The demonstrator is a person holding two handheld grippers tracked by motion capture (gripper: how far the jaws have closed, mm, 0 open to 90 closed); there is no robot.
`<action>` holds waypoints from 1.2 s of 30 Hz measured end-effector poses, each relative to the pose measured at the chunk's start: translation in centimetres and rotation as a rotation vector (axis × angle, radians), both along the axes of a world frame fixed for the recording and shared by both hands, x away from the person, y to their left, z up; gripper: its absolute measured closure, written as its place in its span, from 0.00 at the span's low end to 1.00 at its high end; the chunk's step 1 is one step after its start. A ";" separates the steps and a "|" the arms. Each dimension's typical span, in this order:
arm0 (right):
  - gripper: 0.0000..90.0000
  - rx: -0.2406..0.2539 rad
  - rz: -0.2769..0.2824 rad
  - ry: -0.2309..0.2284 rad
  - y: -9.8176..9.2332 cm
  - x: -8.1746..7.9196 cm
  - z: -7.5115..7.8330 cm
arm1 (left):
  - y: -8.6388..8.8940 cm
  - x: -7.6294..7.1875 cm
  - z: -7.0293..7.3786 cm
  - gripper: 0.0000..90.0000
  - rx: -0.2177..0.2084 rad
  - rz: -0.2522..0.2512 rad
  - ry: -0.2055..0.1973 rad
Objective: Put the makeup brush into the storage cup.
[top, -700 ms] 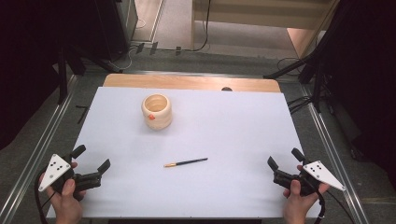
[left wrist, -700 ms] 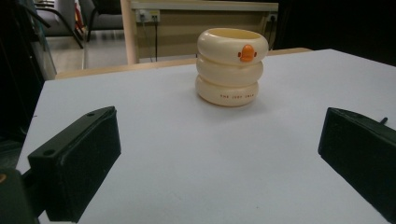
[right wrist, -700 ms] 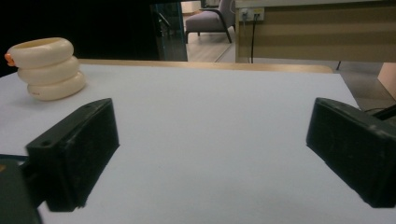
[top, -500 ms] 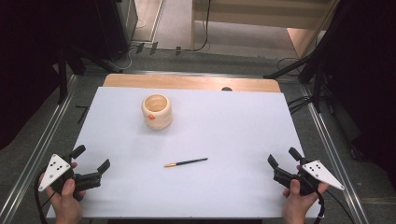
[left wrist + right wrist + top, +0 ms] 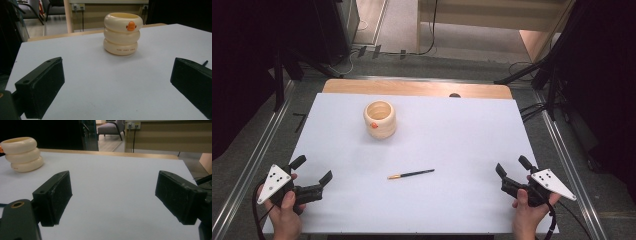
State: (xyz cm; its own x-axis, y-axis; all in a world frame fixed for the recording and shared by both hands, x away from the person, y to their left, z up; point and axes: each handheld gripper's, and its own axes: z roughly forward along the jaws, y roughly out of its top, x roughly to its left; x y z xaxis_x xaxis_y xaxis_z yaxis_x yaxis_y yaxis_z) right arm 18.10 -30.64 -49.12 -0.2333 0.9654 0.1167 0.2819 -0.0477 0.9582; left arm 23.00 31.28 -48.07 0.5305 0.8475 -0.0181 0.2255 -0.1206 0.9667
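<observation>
A cream holder made of three stacked rings (image 5: 380,119), with an orange beak on its front, stands upright at the back left of the white table top (image 5: 462,130). It also appears in the left gripper view (image 5: 123,33) and the right gripper view (image 5: 22,154). A thin black pen with an orange tip (image 5: 411,174) lies flat near the middle front. My left gripper (image 5: 313,169) is held at the front left, open with nothing between its jaws (image 5: 117,82). At the front right my right gripper (image 5: 512,165) is also open and holds nothing (image 5: 113,195).
A wooden strip (image 5: 412,88) runs along the table's back edge, with a small dark knob (image 5: 455,95) on it. Metal rails (image 5: 259,155) flank both sides. Dark stands and cables (image 5: 542,75) sit on the floor beyond the table.
</observation>
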 end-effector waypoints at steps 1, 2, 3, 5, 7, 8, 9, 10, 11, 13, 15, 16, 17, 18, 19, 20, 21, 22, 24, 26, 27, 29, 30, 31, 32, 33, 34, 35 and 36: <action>0.16 -0.004 0.005 0.008 0.3 0.2 0.1 | 0.0 0.0 0.0 0.00 0.002 -0.001 0.000; 0.16 -0.006 0.013 0.011 0.4 0.4 0.1 | -0.1 0.0 0.0 0.00 0.005 -0.002 0.000; 0.16 -0.006 0.013 0.011 0.4 0.4 0.1 | -0.1 0.0 0.0 0.00 0.006 -0.004 0.001; 0.16 -0.009 0.028 0.018 0.6 0.9 0.3 | -0.2 0.0 0.0 0.00 0.007 -0.004 0.000; 0.16 -0.005 0.036 0.015 0.8 1.2 0.4 | -0.1 0.0 0.0 0.00 0.005 -0.005 0.001; 0.16 0.000 0.053 0.017 1.0 1.6 0.7 | -0.1 -0.1 0.0 0.00 0.004 -0.005 0.000; 0.16 0.000 0.053 0.017 1.0 1.6 0.7 | -0.1 -0.1 0.0 0.00 0.004 -0.005 0.000; 0.16 -0.011 0.056 0.018 1.4 1.9 0.9 | -0.1 -0.1 0.0 0.00 0.005 -0.006 0.000; 0.16 -0.011 0.056 0.018 1.4 1.9 0.9 | -0.1 -0.1 0.0 0.00 0.005 -0.006 0.000; 0.16 -0.013 0.060 0.019 1.7 2.2 1.1 | -0.1 0.0 0.0 0.00 0.003 -0.005 0.001; 0.16 -0.016 0.070 0.022 2.1 2.6 1.3 | -0.1 0.0 0.0 0.00 0.006 -0.007 0.000; 0.16 -0.017 0.077 0.024 2.2 2.7 1.3 | -0.1 0.0 0.0 0.00 0.006 -0.007 0.000; 0.16 -0.019 0.082 0.028 2.4 2.9 1.4 | -0.1 0.0 0.0 0.00 0.005 -0.007 0.000; 0.16 -0.022 0.088 0.030 2.6 3.1 1.5 | -0.1 0.0 0.0 0.00 0.003 -0.005 0.000; 0.16 -0.019 0.094 0.031 2.8 3.3 1.5 | -0.1 0.0 0.0 0.00 0.003 -0.006 0.000; 0.16 -0.016 0.098 0.034 3.0 3.5 1.6 | -0.1 0.0 0.0 0.00 0.005 -0.005 0.000; 0.16 -0.019 0.111 0.036 3.3 3.9 1.8 | 0.0 0.0 0.0 0.00 0.002 -0.004 -0.002; 0.16 -0.019 0.121 0.037 3.5 4.1 1.9 | 0.0 0.0 0.0 0.00 0.000 -0.002 -0.001; 0.17 -0.020 0.133 0.039 3.7 4.3 2.0 | 0.0 0.0 0.0 0.00 -0.001 0.000 -0.001; 0.17 -0.029 0.152 0.042 4.3 4.7 2.1 | 0.0 0.0 0.0 0.00 -0.002 0.002 0.000; 0.17 -0.029 0.164 0.043 4.5 5.0 2.2 | 0.0 0.0 0.0 0.00 -0.002 0.002 0.000; 0.17 -0.037 0.179 0.042 5.0 5.4 2.3 | 0.0 0.0 0.0 0.00 -0.003 0.001 0.000; 0.17 -0.036 0.190 0.044 5.3 5.6 2.4 | 0.0 0.0 0.0 0.00 -0.001 0.000 0.000; 0.17 -0.040 0.220 0.050 5.9 6.0 2.5 | 0.0 0.0 0.0 0.00 -0.001 0.000 0.000; 0.17 -0.040 0.220 0.050 5.9 6.0 2.5 | 0.0 0.0 0.0 0.00 -0.002 0.001 0.000; 0.18 -0.043 0.227 0.051 6.1 6.2 2.6 | 0.0 0.0 0.0 0.00 -0.001 0.001 0.000; 0.20 -0.049 0.246 0.059 6.6 6.5 2.7 | 0.0 0.0 0.0 0.00 -0.001 -0.001 -0.001; 0.21 -0.051 0.255 0.058 6.9 6.7 2.7 | 0.0 0.0 0.0 0.00 -0.001 0.000 -0.001; 0.21 -0.051 0.255 0.058 6.9 6.7 2.7 | 0.0 0.0 0.0 0.00 -0.002 -0.001 -0.002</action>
State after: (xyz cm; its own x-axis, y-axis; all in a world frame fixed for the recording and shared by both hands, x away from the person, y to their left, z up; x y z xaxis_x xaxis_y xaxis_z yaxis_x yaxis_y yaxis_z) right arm 24.80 -23.77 -46.43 -0.4645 0.8810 0.0903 0.3336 0.0796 0.9394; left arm 22.95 31.32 -48.03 0.5312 0.8470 -0.0187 0.2232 -0.1186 0.9675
